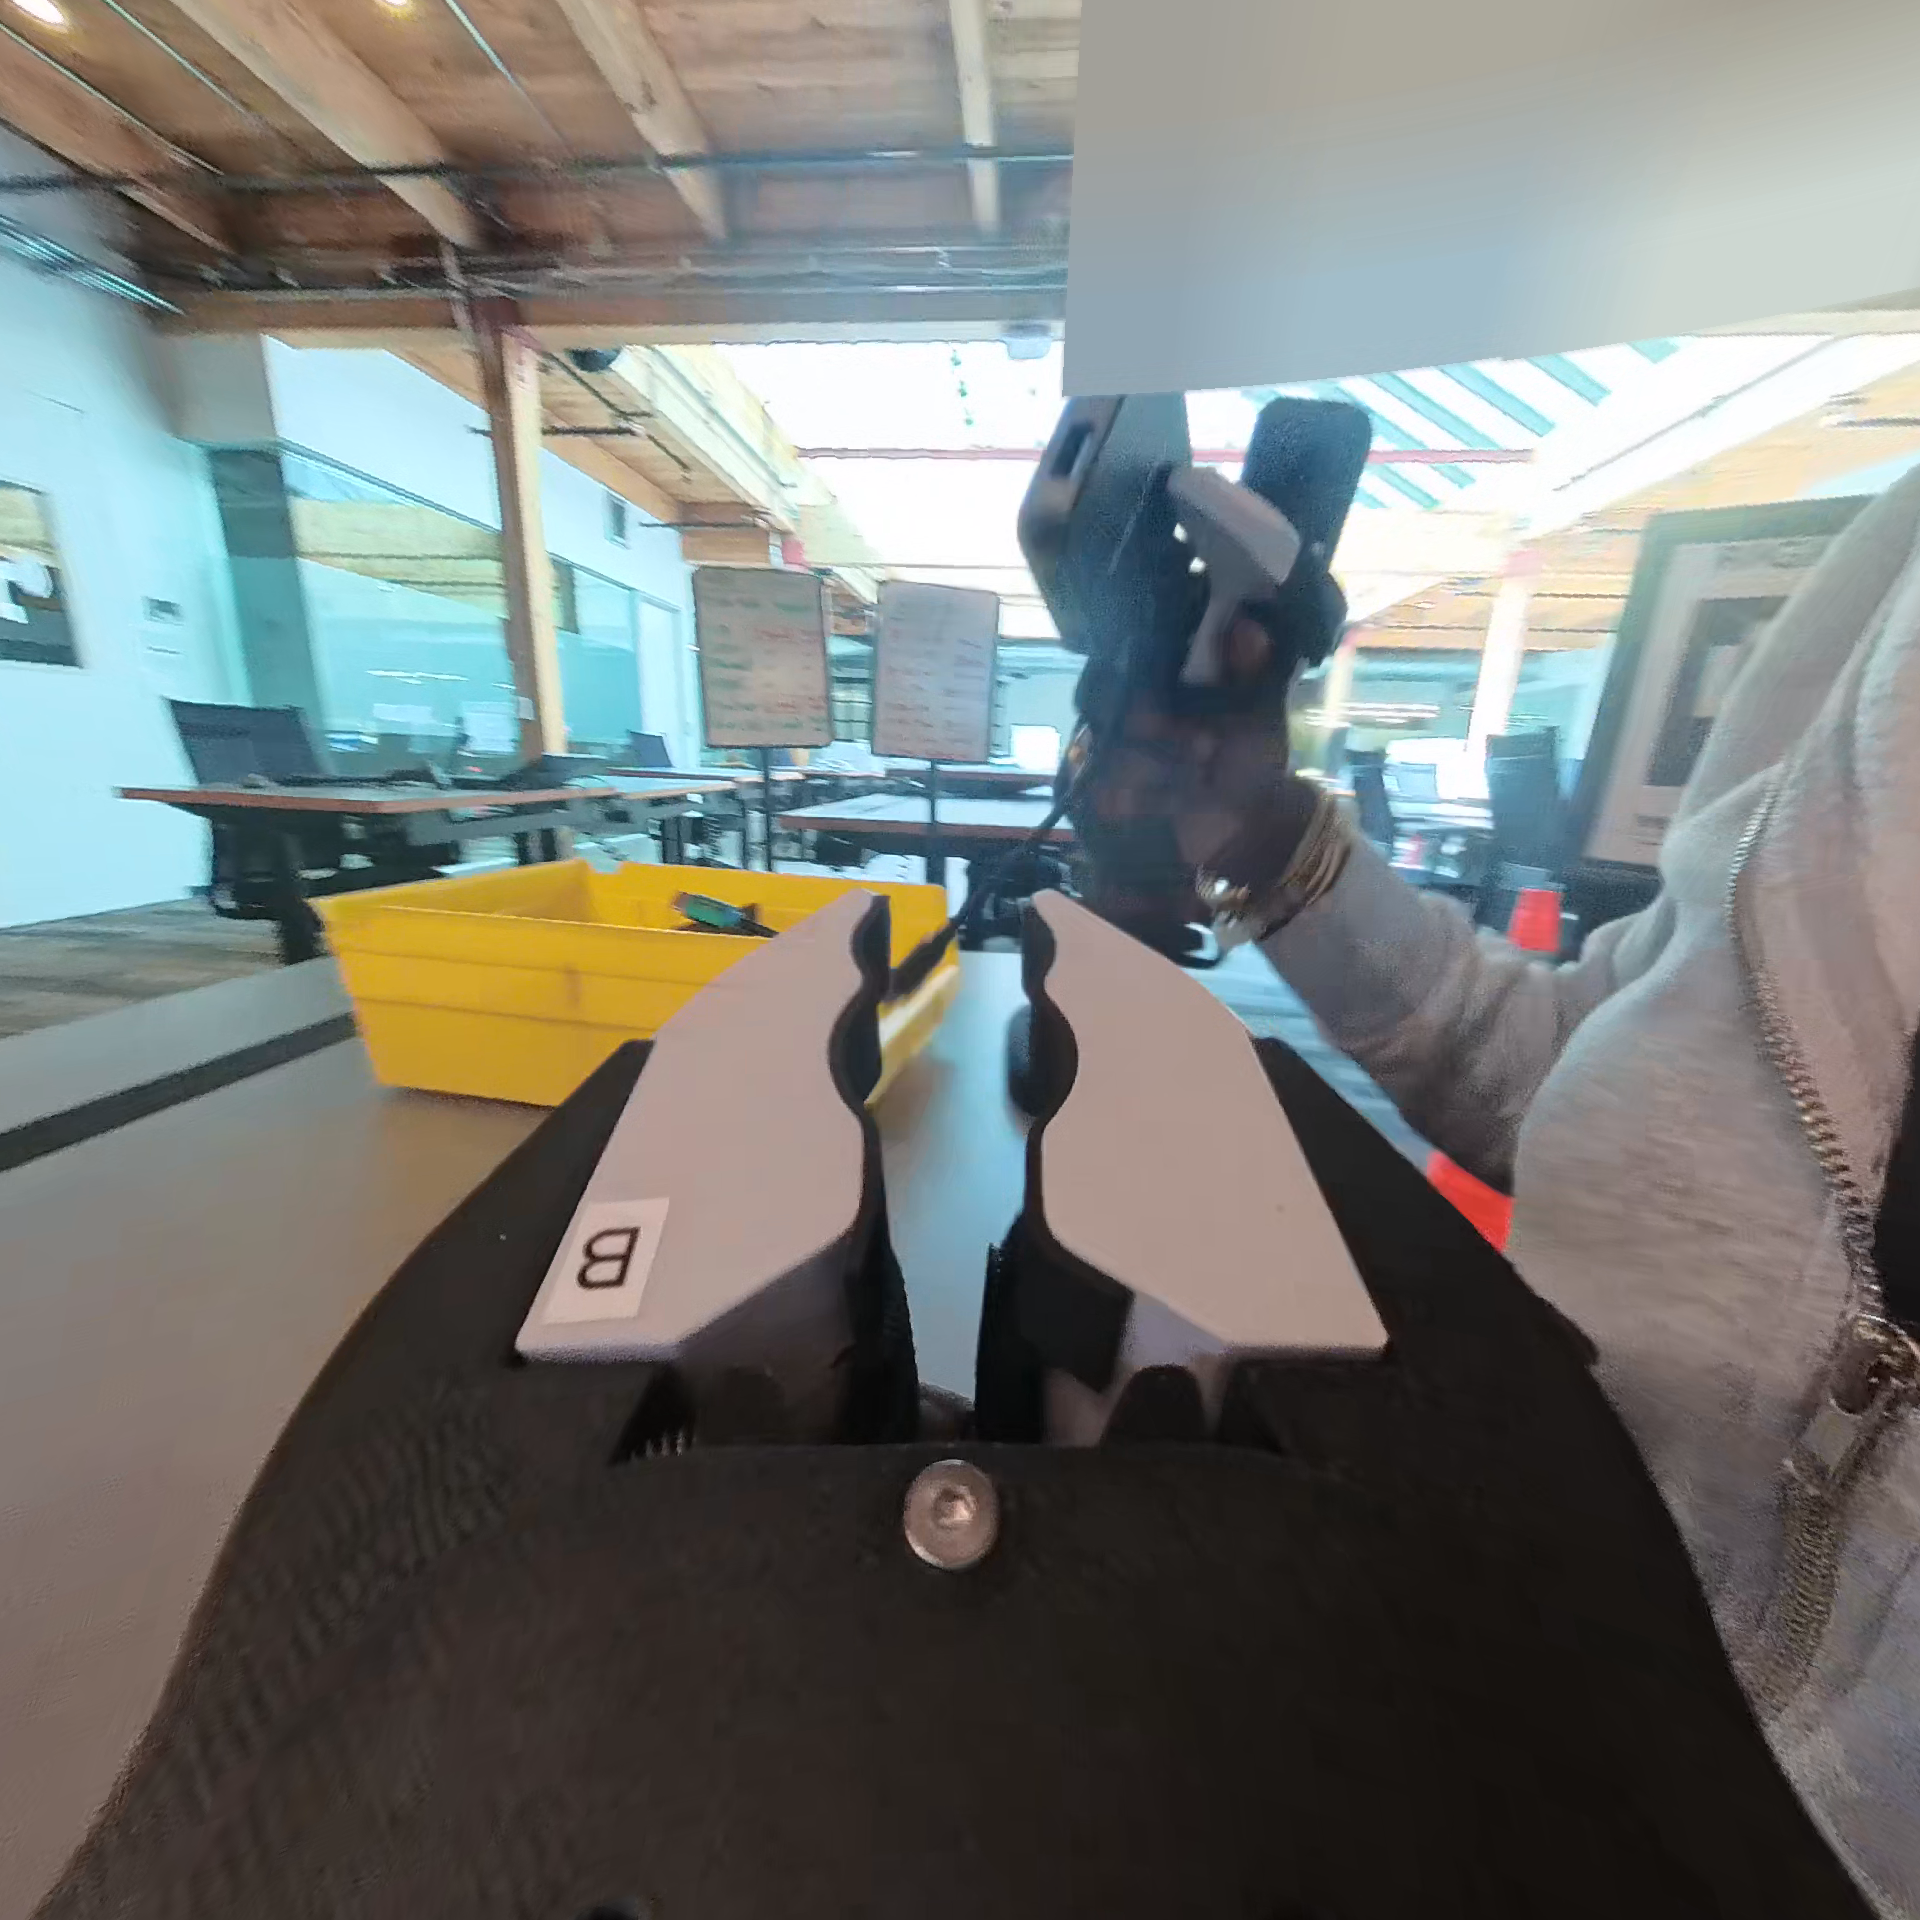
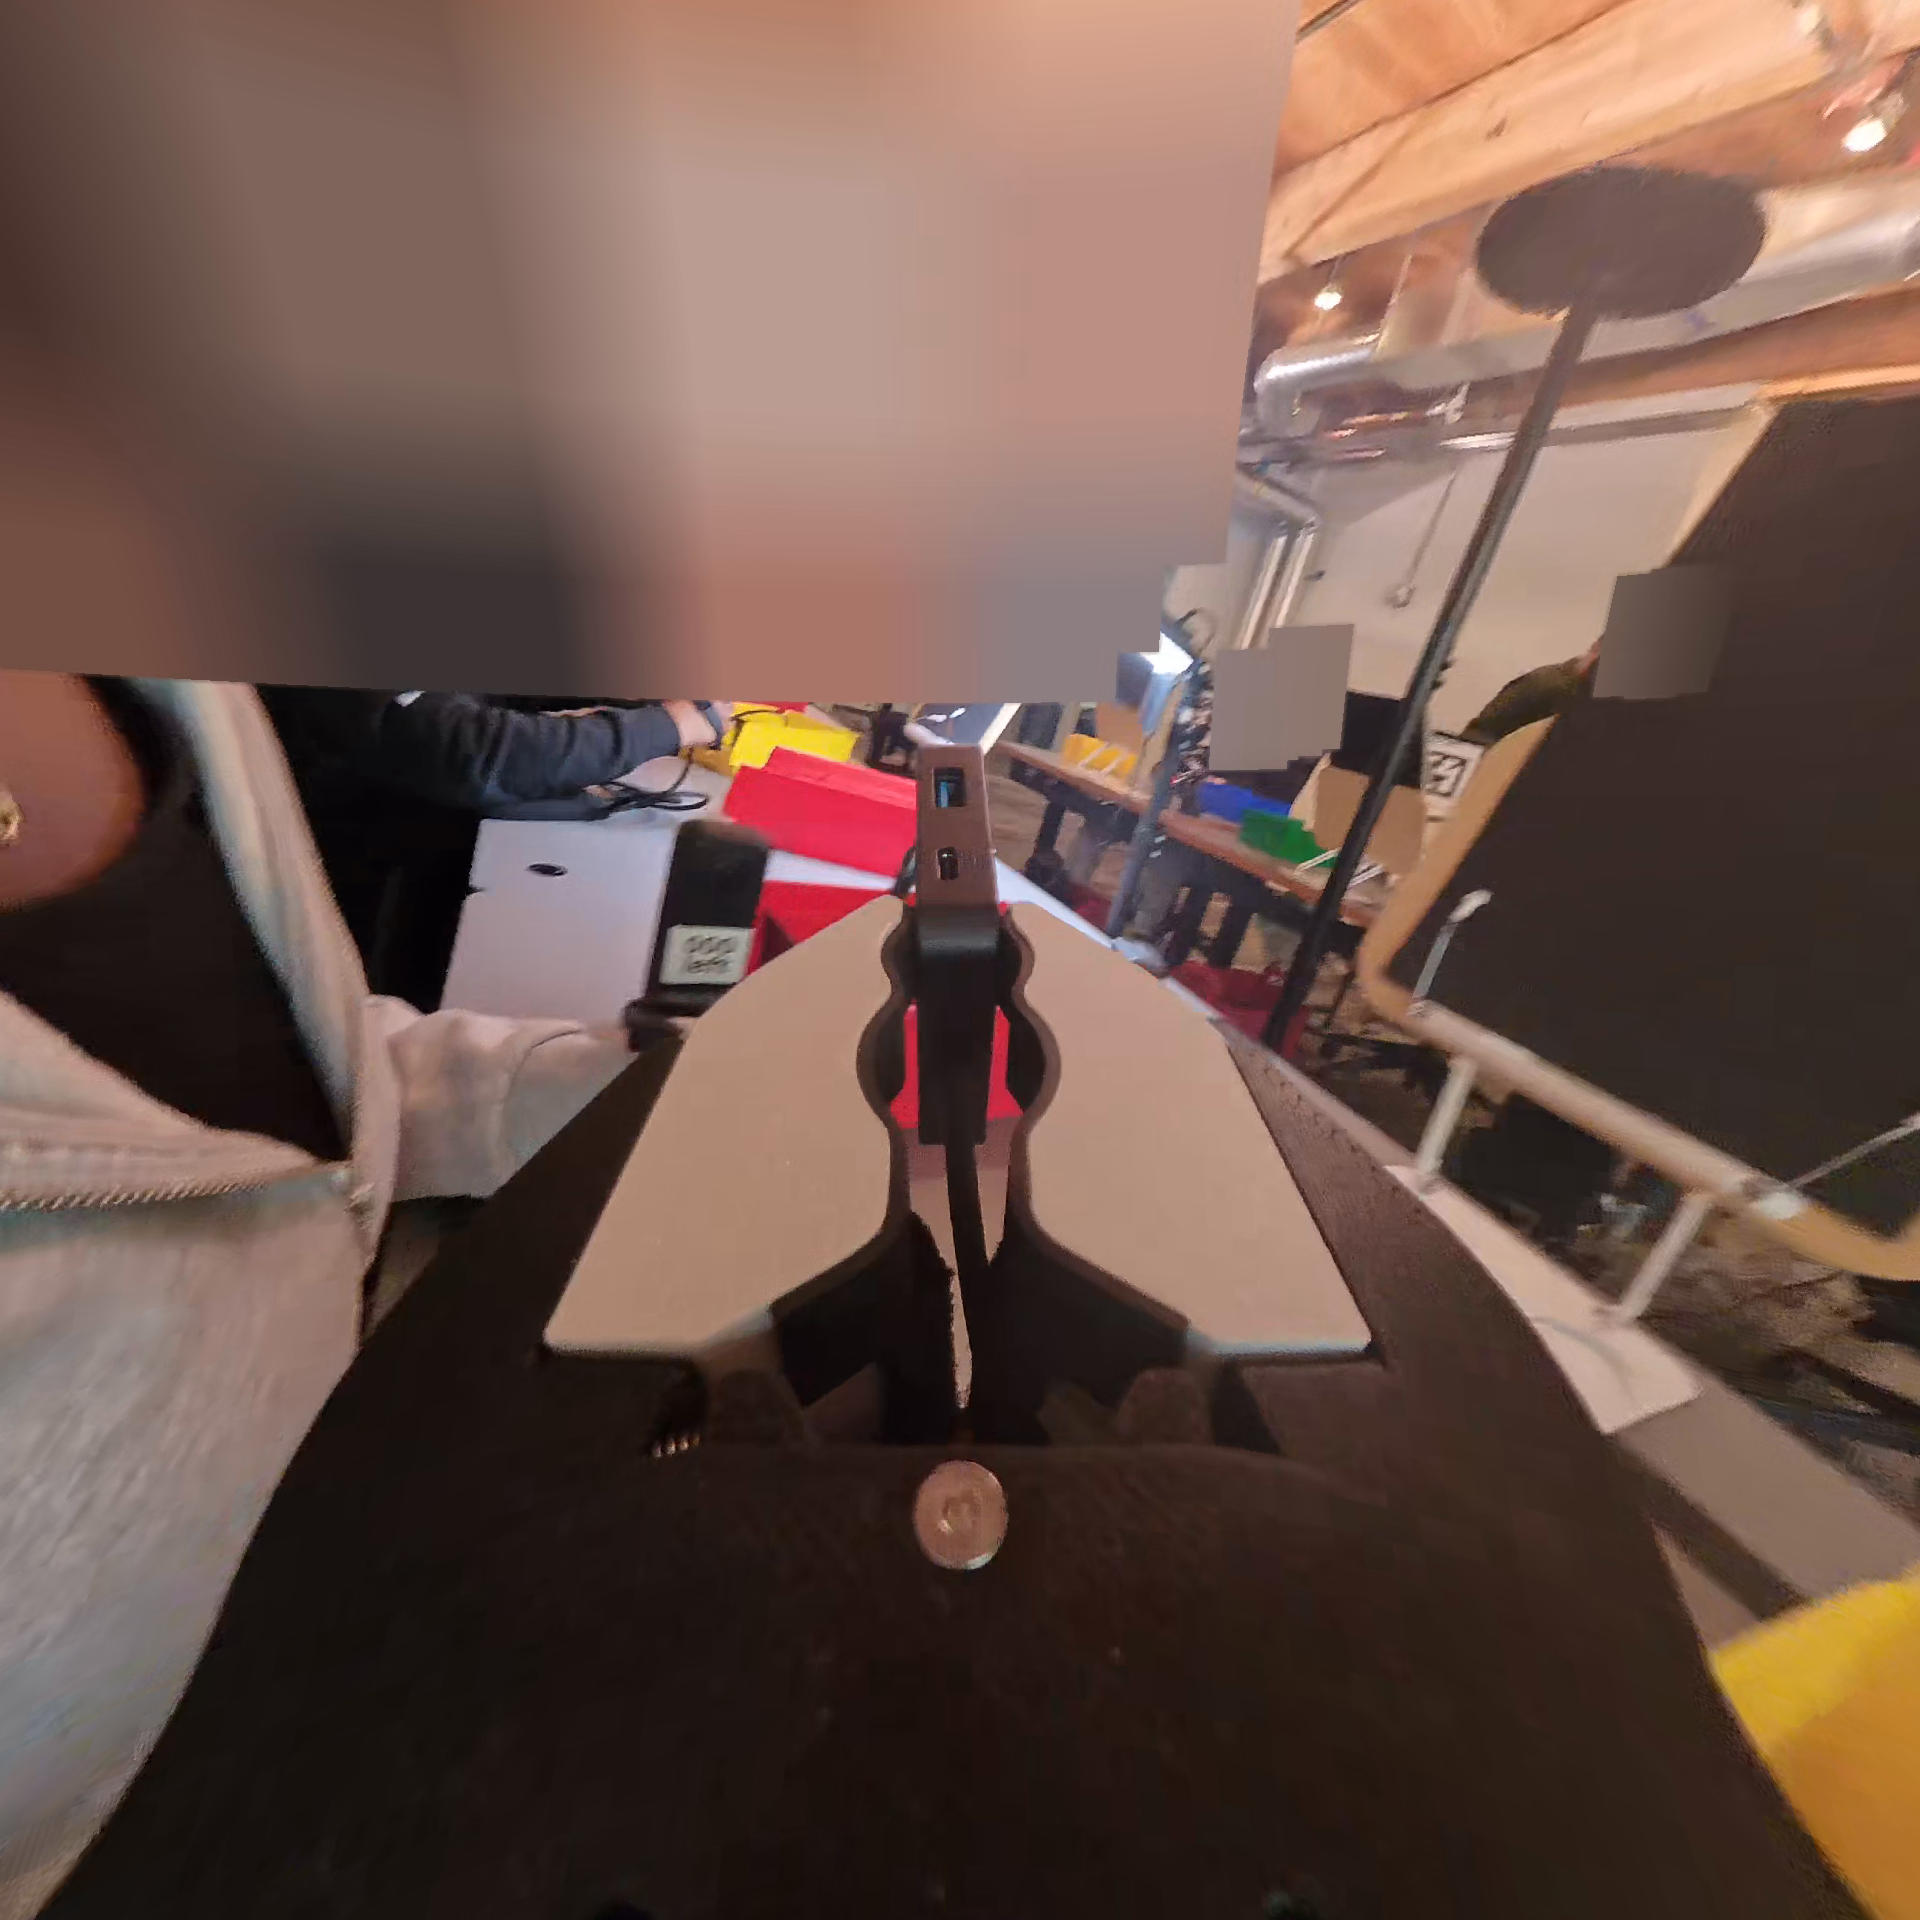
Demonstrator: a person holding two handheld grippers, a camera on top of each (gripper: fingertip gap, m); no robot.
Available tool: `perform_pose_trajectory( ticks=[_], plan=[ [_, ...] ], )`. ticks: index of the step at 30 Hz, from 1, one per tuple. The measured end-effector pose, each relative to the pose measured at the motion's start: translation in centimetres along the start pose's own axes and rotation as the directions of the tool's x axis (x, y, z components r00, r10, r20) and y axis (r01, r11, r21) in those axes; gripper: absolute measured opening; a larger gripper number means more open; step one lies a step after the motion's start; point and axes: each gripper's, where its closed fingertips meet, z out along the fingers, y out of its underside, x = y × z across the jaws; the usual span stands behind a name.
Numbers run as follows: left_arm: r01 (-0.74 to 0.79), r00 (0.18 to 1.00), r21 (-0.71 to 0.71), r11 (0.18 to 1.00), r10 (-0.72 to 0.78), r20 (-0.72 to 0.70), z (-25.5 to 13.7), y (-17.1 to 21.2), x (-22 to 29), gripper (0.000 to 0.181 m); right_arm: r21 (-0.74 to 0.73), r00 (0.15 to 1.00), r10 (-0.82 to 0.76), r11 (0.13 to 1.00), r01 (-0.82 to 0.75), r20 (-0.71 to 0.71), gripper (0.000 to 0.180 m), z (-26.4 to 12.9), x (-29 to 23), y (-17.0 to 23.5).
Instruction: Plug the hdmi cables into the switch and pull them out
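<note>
My right gripper (image 2: pixel 951 925) was clamped on the switch (image 2: pixel 953 831), a small grey hub held upright above its black lead. My left gripper (image 1: pixel 956 935) hung empty, jaws apart, over the table near a yellow bin (image 1: pixel 488 987) possibly holding a cable. The slim hub could twist when a plug pushed in.

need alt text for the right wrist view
The right gripper is shut on a grey switch whose black cable runs back between the fingers. A person's grey sleeve is at left, with red and yellow bins behind.
</note>
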Motion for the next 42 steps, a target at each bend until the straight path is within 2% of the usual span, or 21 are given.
perform_pose_trajectory(
  ticks=[3, 5, 9, 14, 20, 22, 27, 30, 35, 39, 42],
  plan=[
    [-0.052, 0.993, 0.054, 0.997, 0.046, 0.106, -0.8, -1.6, -1.2, 0.023, -0.009, 0.997, -0.065, 0.998, 0.065, -0.042, 0.014, -1.8, 4.3, -4.0],
    [-0.081, 0.989, 0.079, 0.994, 0.07, 0.129, -1.2, -2.4, -1.2, 0.023, -0.045, 0.991, -0.119, 0.992, 0.116, -0.056, 0.014, -2.6, 7.1, -5.7],
    [-0.162, 0.972, 0.06, 0.985, 0.149, 0.18, -1.6, -2.8, -1.2, 0.023, -0.187, 0.977, -0.212, 0.961, 0.202, -0.034, 0.014, -2.9, 12.8, -5.6],
    [-0.208, 0.958, 0.031, 0.978, 0.198, 0.206, -1.8, -2.9, -1.4, 0.023, -0.431, 0.957, -0.272, 0.855, 0.288, 0.099, 0.014, -2.7, 18.6, 0.2],
    [-0.265, 0.945, -0.013, 0.964, 0.262, 0.196, -1.5, -2.5, -0.9, 0.023, -0.732, 0.96, -0.22, 0.624, 0.273, 0.171, 0.014, -5.3, 25.6, 10.5],
    [-0.266, 0.945, -0.012, 0.964, 0.264, 0.193, -1.6, -2.6, -0.8, 0.023, -0.787, 0.963, -0.199, 0.558, 0.264, 0.182, 0.014, -6.1, 27.0, 13.3],
    [-0.307, 0.927, -0.032, 0.951, 0.307, 0.214, -2.3, -2.8, -0.9, 0.023, -0.854, 0.977, -0.132, 0.476, 0.209, 0.166, 0.017, -7.2, 28.1, 18.2],
    [-0.317, 0.917, -0.019, 0.948, 0.312, 0.249, -3.3, -3.6, -1.0, 0.023, -0.85, 0.99, -0.112, 0.51, 0.134, 0.088, 0.035, -6.9, 28.2, 18.6],
    [-0.311, 0.897, -0.052, 0.949, 0.311, 0.313, -6.4, -5.8, -0.9, 0.027, -0.645, 0.994, -0.076, 0.764, 0.006, -0.081, 0.052, -5.3, 25.2, 12.5],
    [-0.327, 0.815, -0.196, 0.925, 0.381, 0.437, -10.5, -8.9, -2.7, 0.03, -0.45, 0.982, -0.125, 0.892, 0.048, -0.143, 0.055, -5.8, 19.6, 7.3],
    [-0.223, 0.742, -0.398, 0.89, 0.42, 0.523, -14.5, -9.9, -5.6, 0.041, -0.348, 0.967, -0.168, 0.933, 0.093, -0.192, 0.055, -7.1, 15.2, 4.9]
  ],
)
